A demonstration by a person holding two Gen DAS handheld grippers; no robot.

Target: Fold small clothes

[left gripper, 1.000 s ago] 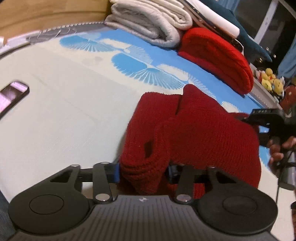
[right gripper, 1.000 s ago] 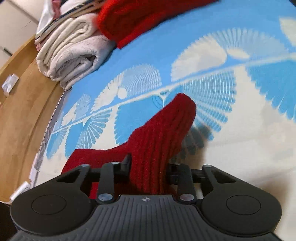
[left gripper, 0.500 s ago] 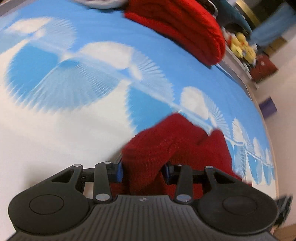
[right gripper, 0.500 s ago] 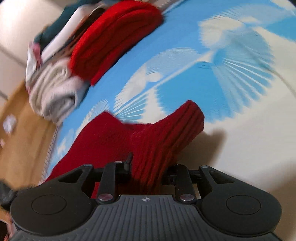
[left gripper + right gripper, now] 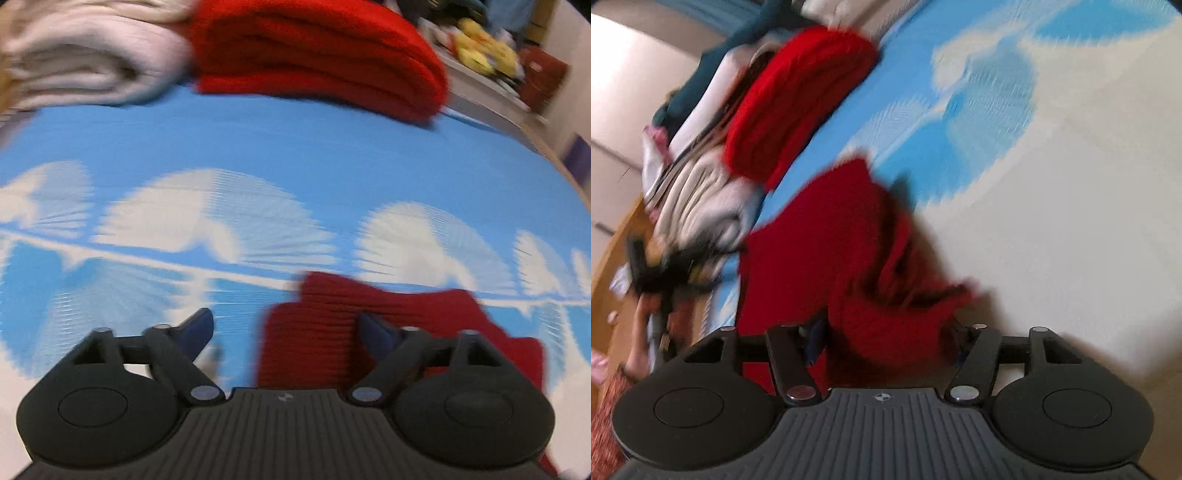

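Observation:
A dark red knit garment [image 5: 399, 332] lies bunched on the blue-and-white patterned sheet [image 5: 258, 166]. My left gripper [image 5: 286, 325] hovers just over the garment's left edge. Its jaws are opening wide and its pads touch nothing; the right fingertip [image 5: 373, 330] is above the knit. In the right wrist view the same garment [image 5: 831, 251] spreads away from my right gripper [image 5: 886, 339]. Those jaws are opening too, with a loose hump of the knit still between them. The picture is blurred, and I see no pad pressing on the cloth.
A folded bright red knit pile [image 5: 321, 55] and a folded white cloth [image 5: 85, 62] lie at the far side of the sheet. Yellow soft toys [image 5: 480, 55] sit beyond on the right. A hand [image 5: 642, 325] with the other gripper shows at the left of the right wrist view.
Both grippers were shut on the red garment; now both stand wide and the knit has sagged onto the sheet. Both views have swung toward the folded piles.

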